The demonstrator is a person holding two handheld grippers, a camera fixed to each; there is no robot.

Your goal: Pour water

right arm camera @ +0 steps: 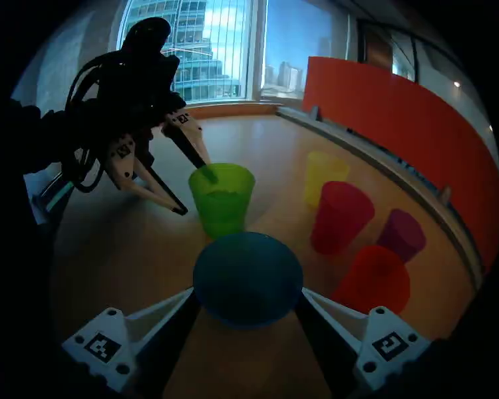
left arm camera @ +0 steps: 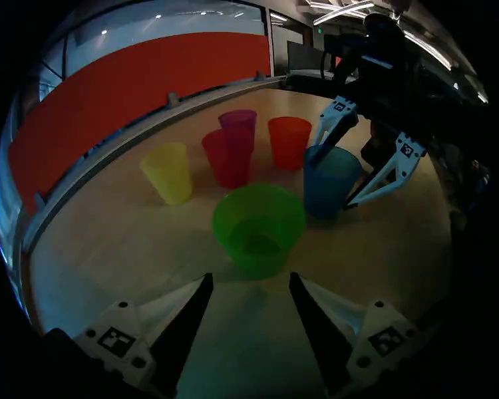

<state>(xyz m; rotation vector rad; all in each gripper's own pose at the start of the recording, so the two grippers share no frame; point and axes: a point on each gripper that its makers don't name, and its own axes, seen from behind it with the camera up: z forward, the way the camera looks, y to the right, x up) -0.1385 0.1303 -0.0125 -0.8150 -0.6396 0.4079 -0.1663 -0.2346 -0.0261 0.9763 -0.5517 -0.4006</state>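
Note:
A green cup [left arm camera: 258, 229] stands upright on the wooden table [left arm camera: 116, 239], just ahead of my left gripper [left arm camera: 251, 276], whose fingers are spread open at the cup's near side. It seems to hold some liquid. In the right gripper view the left gripper [right arm camera: 197, 193] flanks the green cup [right arm camera: 221, 198]. A blue cup [right arm camera: 247, 279] stands between the wide-spread fingers of my right gripper [right arm camera: 248, 292]. In the left gripper view, the right gripper [left arm camera: 331, 183] straddles the blue cup [left arm camera: 329, 179]; whether its fingers touch the cup is unclear.
Behind stand a yellow cup [left arm camera: 168, 173], a dark red cup [left arm camera: 226, 159], a purple cup [left arm camera: 239, 123] and an orange-red cup [left arm camera: 289, 141], close together. A red panel [left arm camera: 116, 86] runs along the table's far edge. Windows [right arm camera: 203, 46] are at the table's end.

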